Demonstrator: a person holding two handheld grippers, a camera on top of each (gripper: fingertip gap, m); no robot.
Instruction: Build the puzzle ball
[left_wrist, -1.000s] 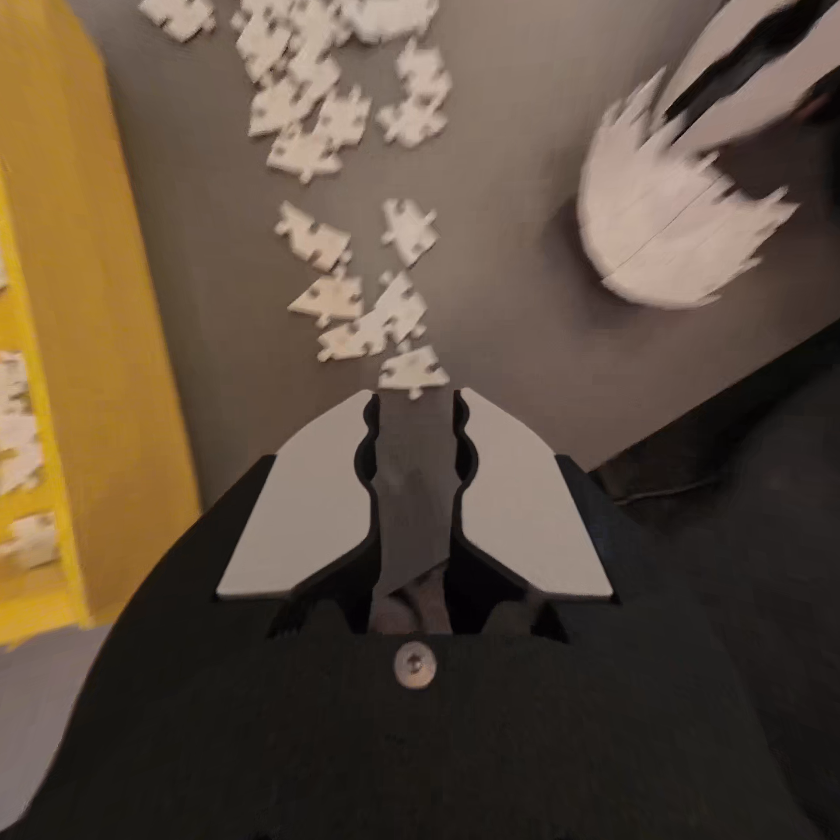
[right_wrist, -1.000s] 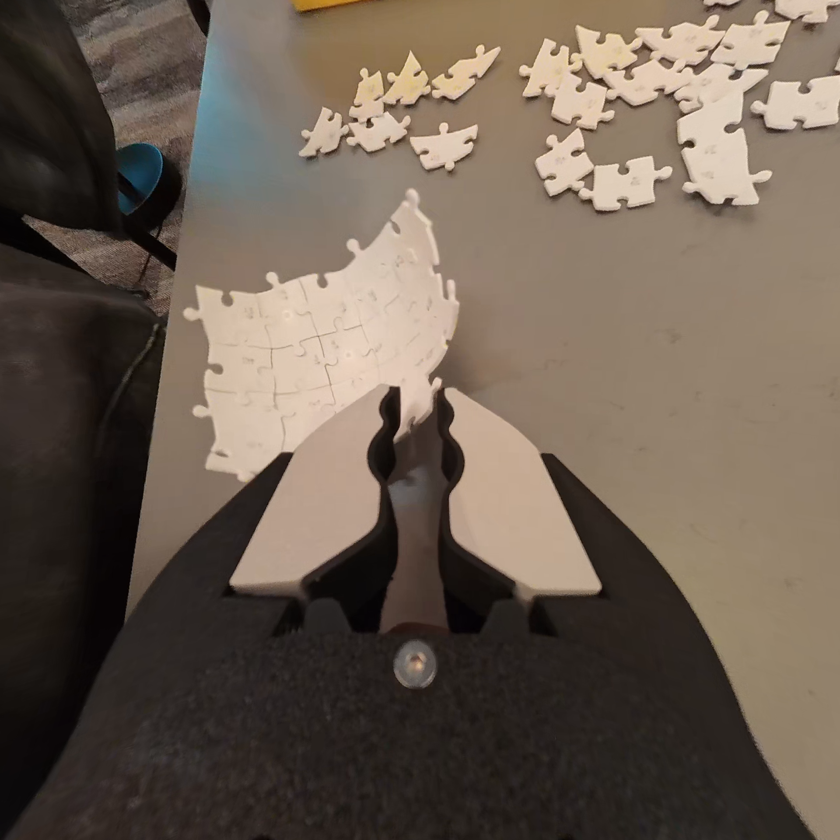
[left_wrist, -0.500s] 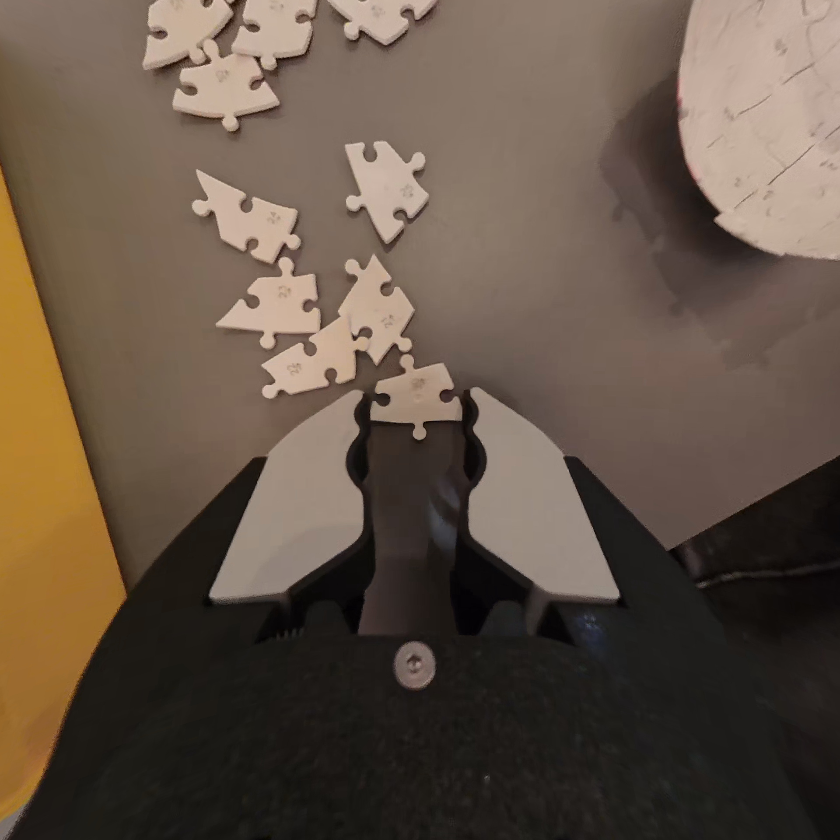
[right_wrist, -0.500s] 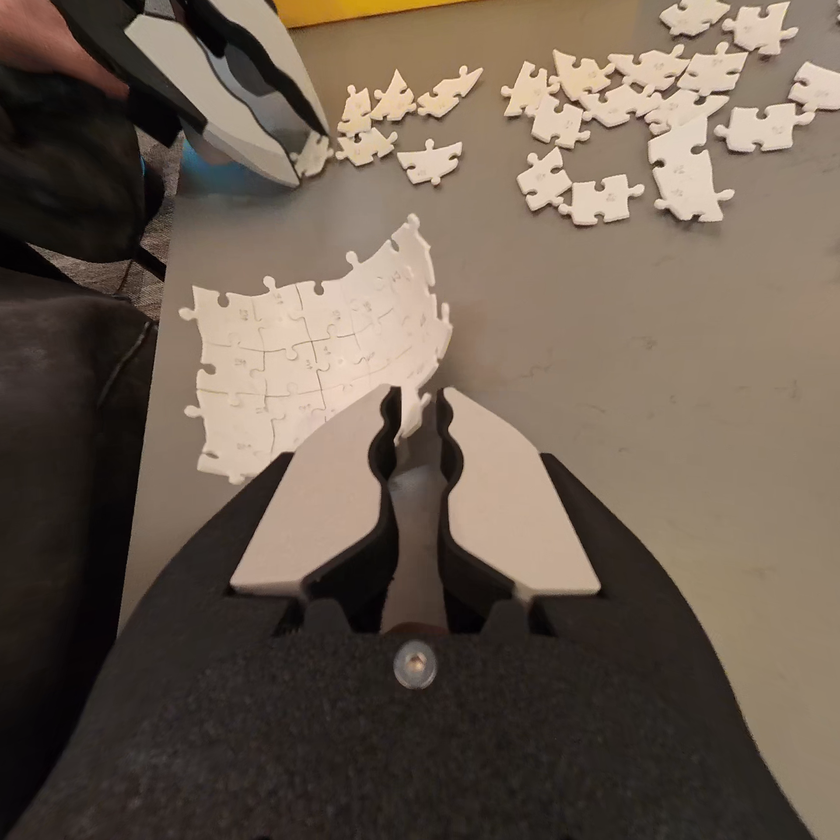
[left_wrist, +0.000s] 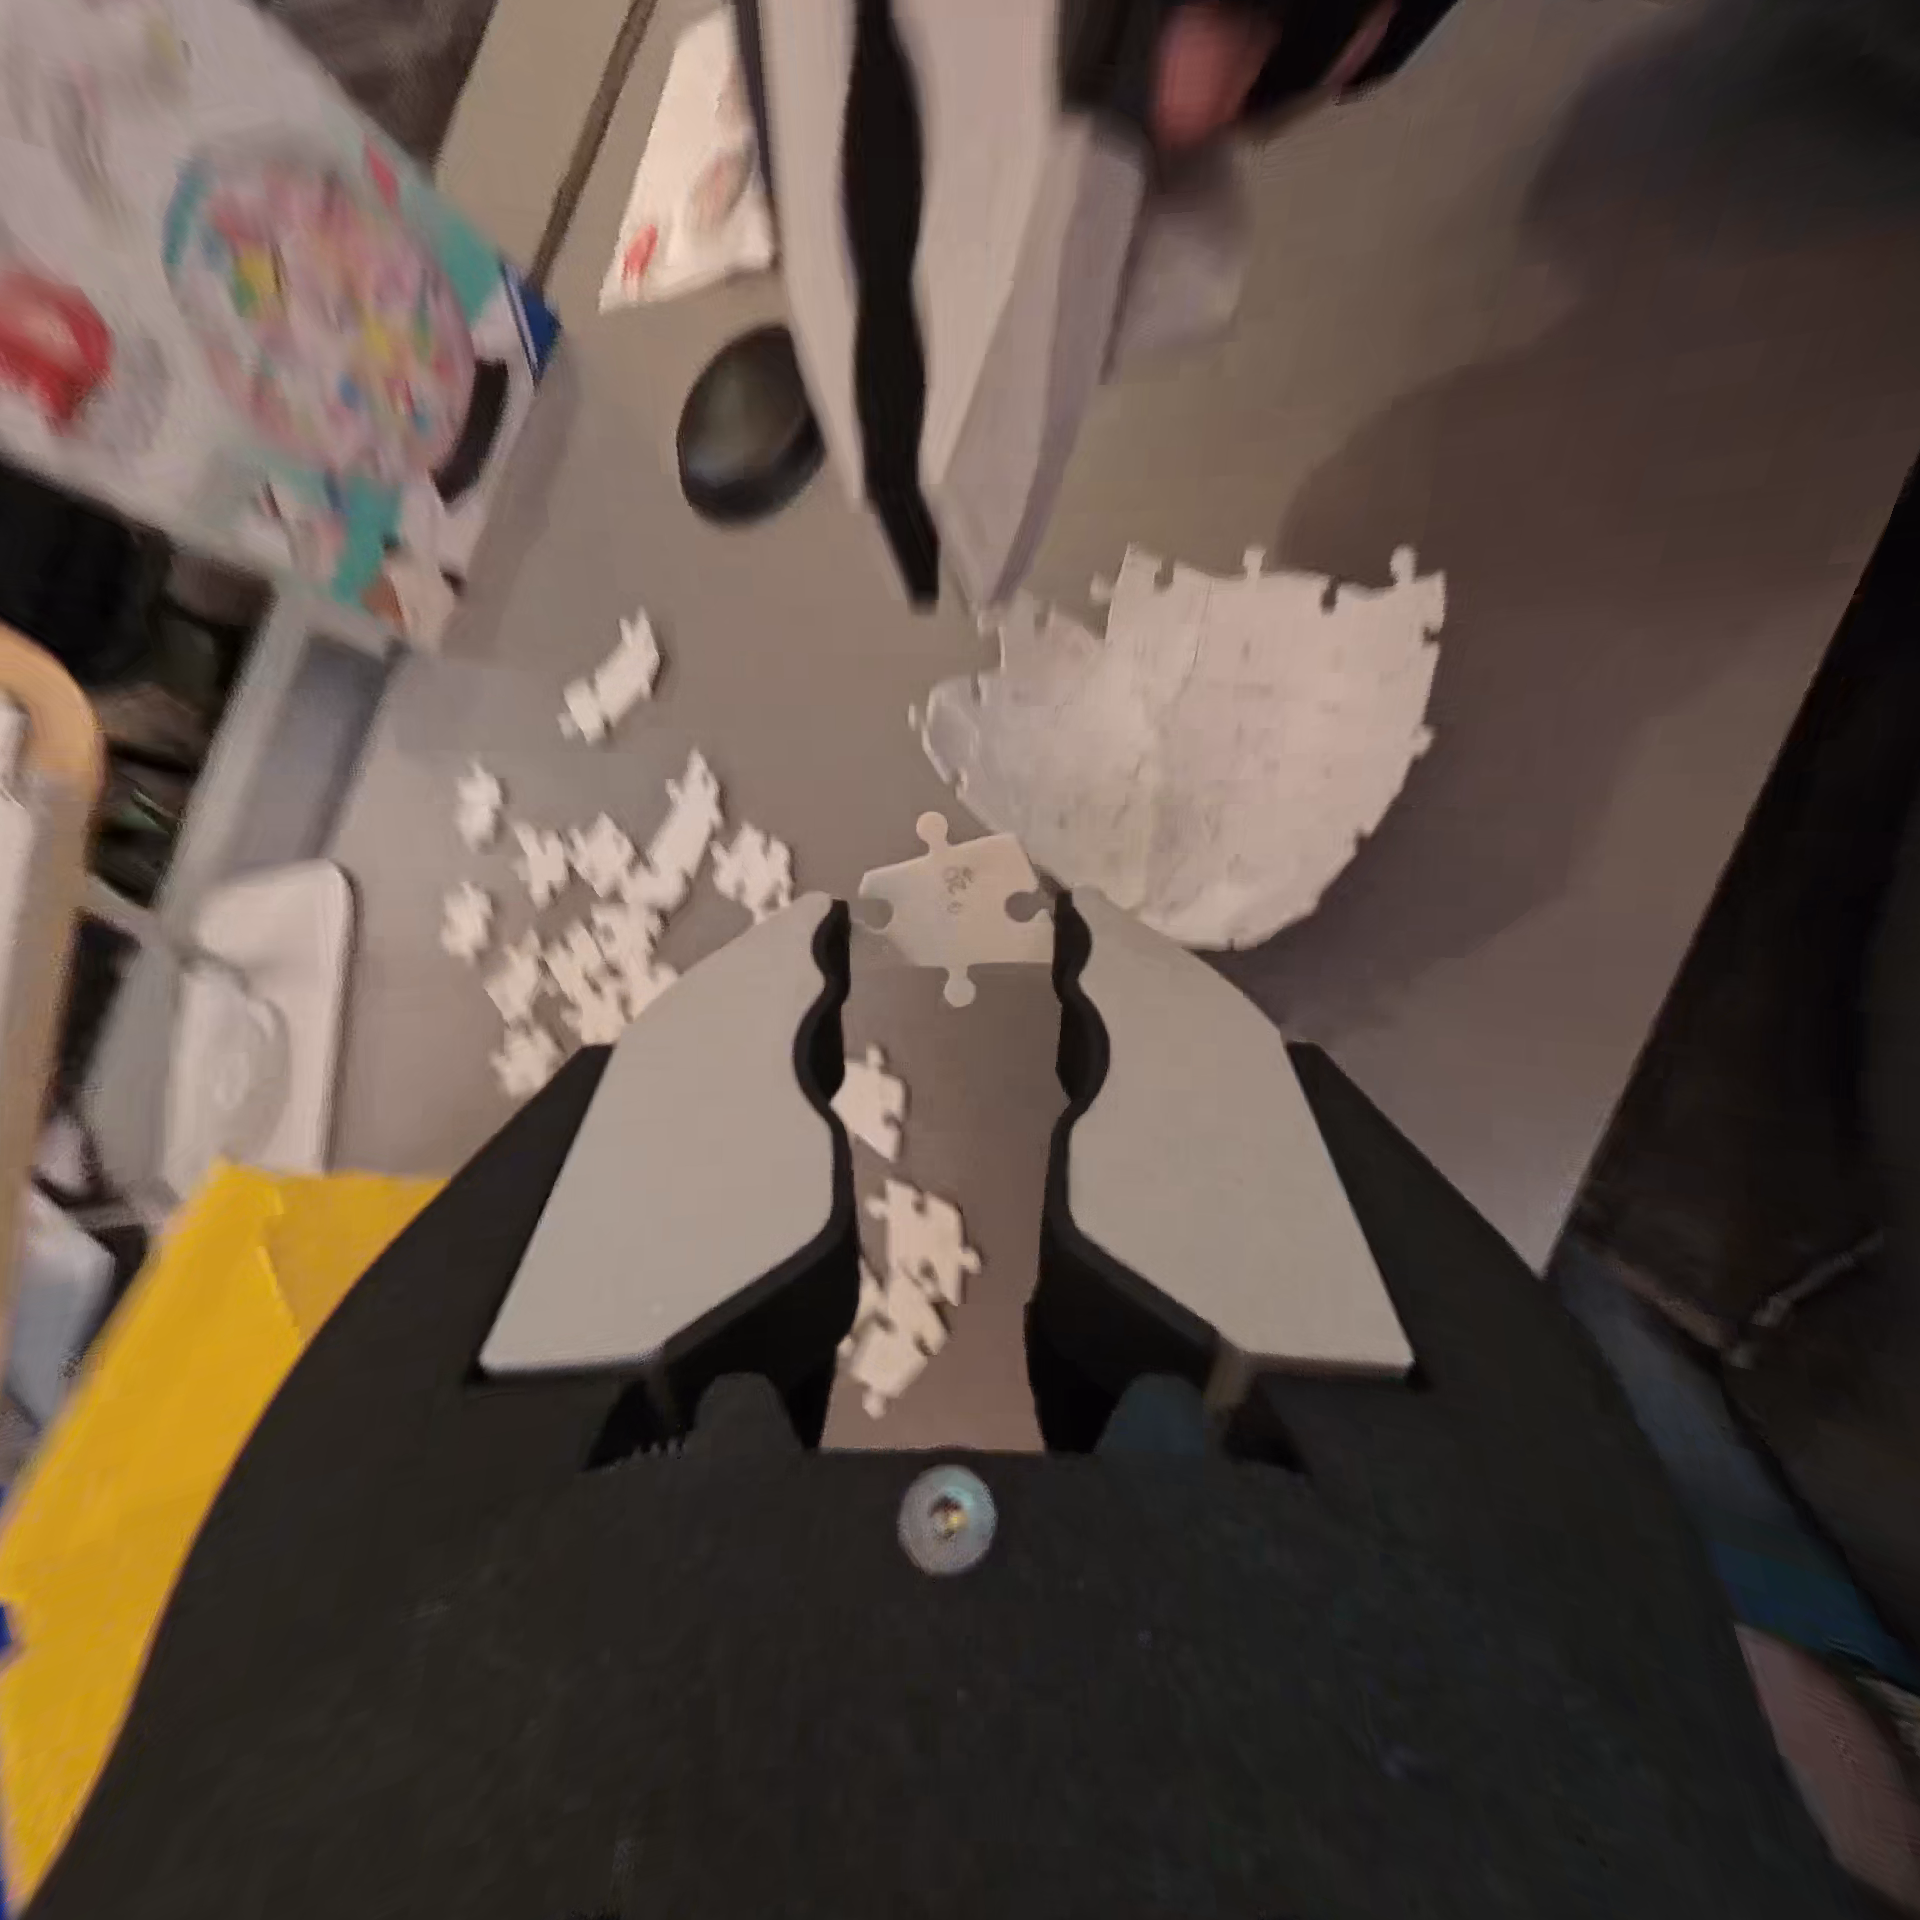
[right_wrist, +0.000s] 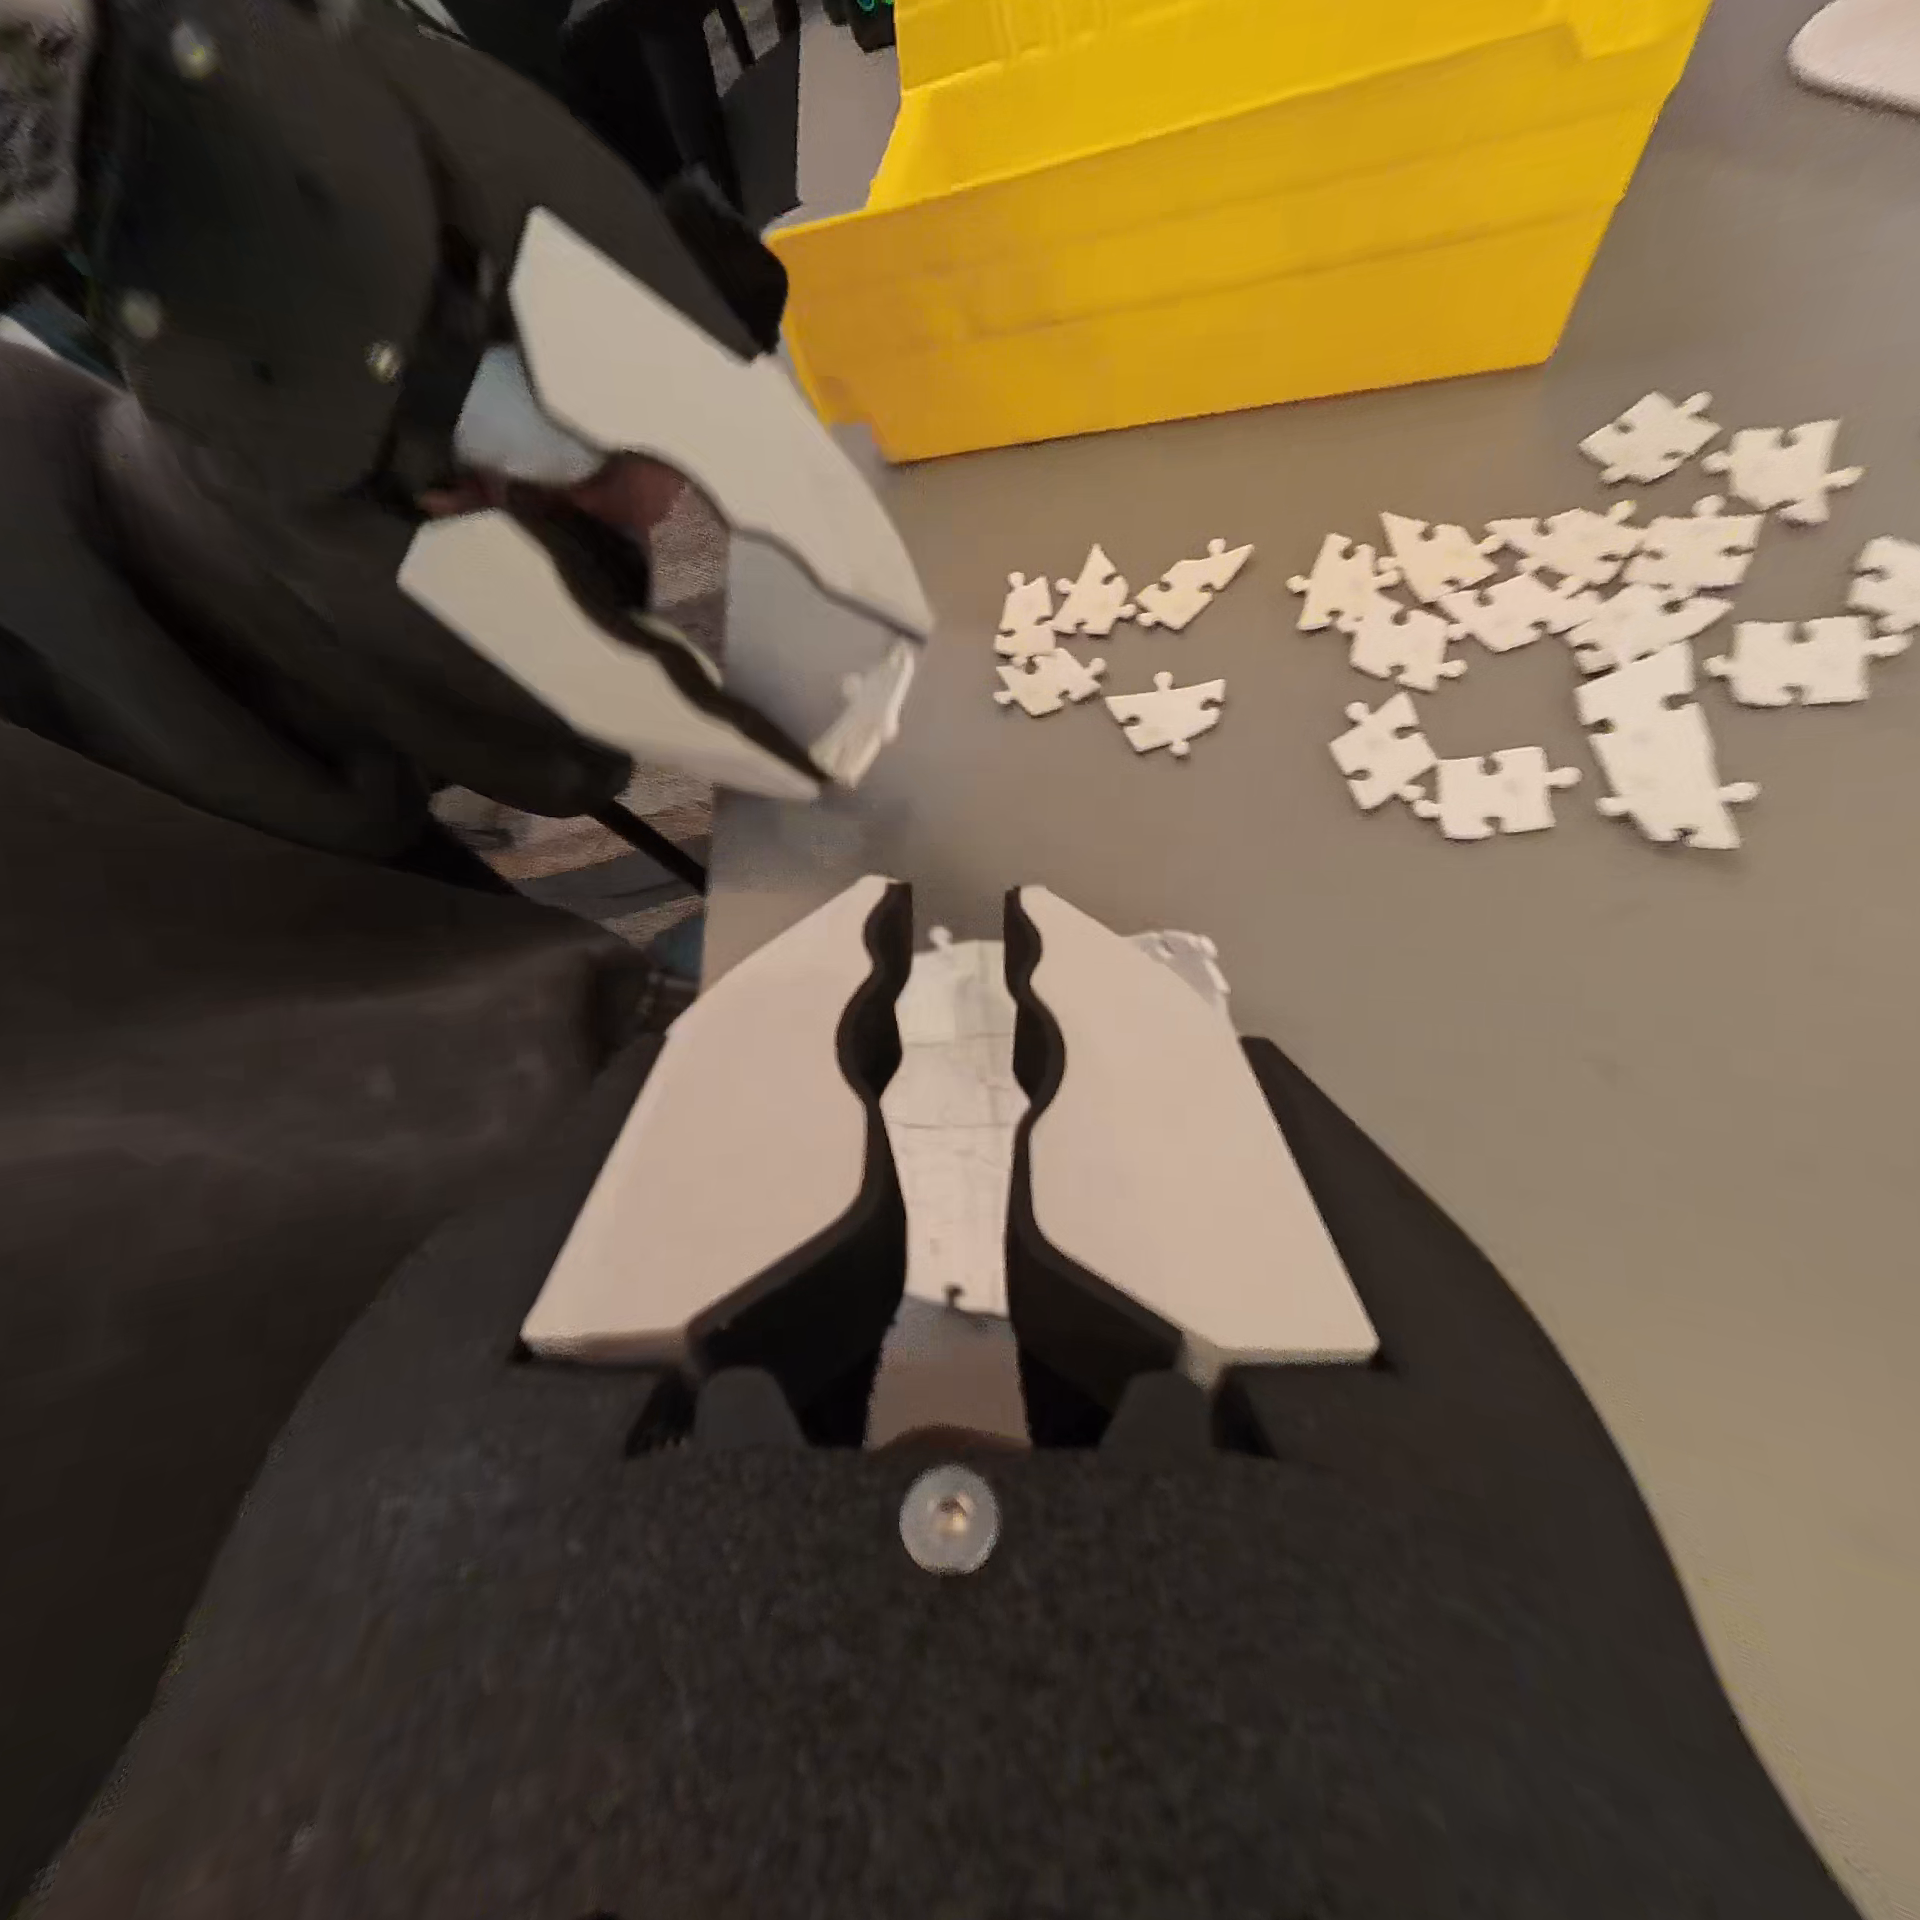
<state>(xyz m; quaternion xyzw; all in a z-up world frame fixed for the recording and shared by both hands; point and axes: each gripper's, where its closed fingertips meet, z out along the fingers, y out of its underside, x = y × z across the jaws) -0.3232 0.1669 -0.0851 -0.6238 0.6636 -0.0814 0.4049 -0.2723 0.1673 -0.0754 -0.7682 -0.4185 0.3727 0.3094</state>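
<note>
Left gripper (left_wrist: 948, 914) is holding one white puzzle piece (left_wrist: 951, 916) flat between its fingertips, jaws partly closed to the piece's width, lifted above the grey table (left_wrist: 1403, 436). The piece is sitting just beside the curved ball shell (left_wrist: 1195, 748), the part-built assembly, which is resting on the table near its edge; whether piece and shell are touching cannot be told through the blur. Right gripper (right_wrist: 956, 899) is hovering over the shell (right_wrist: 956, 1122), jaws a narrow gap apart, gripping nothing that shows; the shell is showing through the gap and poking out past the right finger. In the left wrist view the right gripper (left_wrist: 951, 592) is pointing down from the top, tips just above the shell's rim. In the right wrist view the left gripper (right_wrist: 868, 717) is coming in from the left with the piece (right_wrist: 873, 712) at its tips, blurred. Loose pieces (right_wrist: 1538, 644) are lying scattered on the table in clusters, well apart from the shell, with a smaller cluster (right_wrist: 1112, 644) nearer the left gripper. A yellow bin (right_wrist: 1226, 239) is standing on the table behind the pieces. A colourful box (left_wrist: 260, 332) is showing blurred at upper left of the left wrist view.
</note>
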